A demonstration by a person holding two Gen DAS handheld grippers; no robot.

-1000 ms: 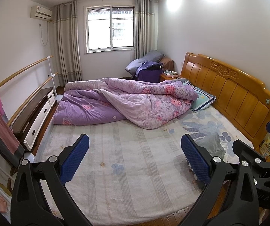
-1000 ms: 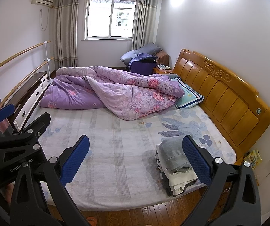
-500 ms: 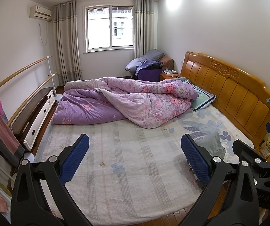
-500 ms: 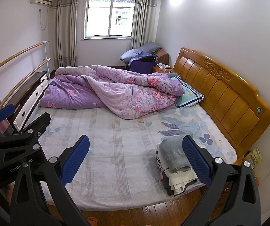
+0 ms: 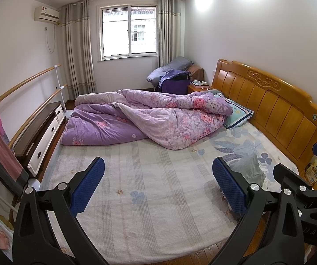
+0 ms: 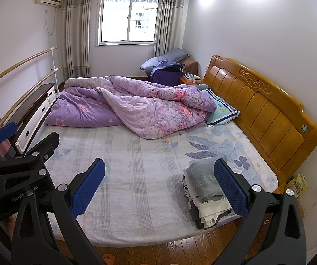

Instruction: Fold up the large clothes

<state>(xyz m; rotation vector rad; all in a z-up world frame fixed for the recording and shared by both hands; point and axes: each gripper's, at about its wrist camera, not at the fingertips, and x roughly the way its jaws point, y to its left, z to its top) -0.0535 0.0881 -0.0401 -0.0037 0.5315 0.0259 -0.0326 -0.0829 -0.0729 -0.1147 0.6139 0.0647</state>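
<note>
In the left wrist view, the left gripper (image 5: 158, 185) was held above the near edge of the bed (image 5: 149, 201), its blue-padded fingers (image 5: 87, 187) spread wide apart with nothing between them. Part of the right gripper (image 5: 300, 190) was seen at the right edge. A grey folded garment (image 5: 248, 167) lay on the floral sheet just beyond the right finger, near the wooden headboard (image 5: 275, 108). A crumpled purple quilt (image 5: 149, 119) was heaped across the far half of the bed, with a striped pillow (image 5: 238, 112) touching its right end.

In the right wrist view, the right gripper (image 6: 159, 185) was likewise held over the bed's (image 6: 136, 176) near edge, fingers (image 6: 231, 187) wide apart and empty. A stack of folded clothes (image 6: 205, 196), grey on top with white and dark layers beneath, rested at the near right corner of the mattress, partly hidden behind the right finger. The left gripper (image 6: 14, 165) was visible at the left, beside a low white-drawered cabinet (image 6: 34, 110).
</note>
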